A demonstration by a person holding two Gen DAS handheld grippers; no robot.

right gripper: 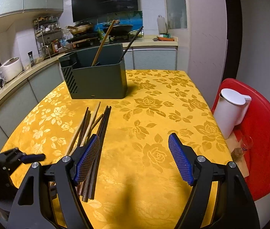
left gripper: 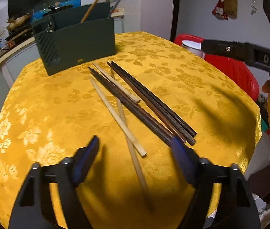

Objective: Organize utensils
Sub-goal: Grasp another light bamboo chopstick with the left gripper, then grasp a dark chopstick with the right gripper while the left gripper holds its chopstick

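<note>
- The dark green utensil holder [right gripper: 96, 78] stands upright at the far left part of the table, on the yellow floral tablecloth [right gripper: 154, 114]. One pale chopstick and one dark one lean out of its top, so sorting appears to be under way.
- The left gripper [left gripper: 135, 148] hovers low over the near end of the loose pile with its jaws spread wide and nothing between them. That spacing looks set to straddle a stick rather than pinch it yet.
- The pale bamboo chopsticks [left gripper: 115, 112] lie crossed over one another, their near ends pointing into the gap of the left gripper; they seem the likely next pick.
- The dark wooden chopsticks [left gripper: 146, 105] lie bunched roughly parallel just right of the pale ones, tips aimed toward the holder, near ends beside the left gripper's right finger.
- The right gripper [right gripper: 135, 139] is also wide open and holds nothing; it hangs over bare cloth right of the pile, probably waiting clear.
- A white jug [right gripper: 230, 110] stands off the table's right edge, against a red chair [right gripper: 264, 133], apart from the work.
</note>
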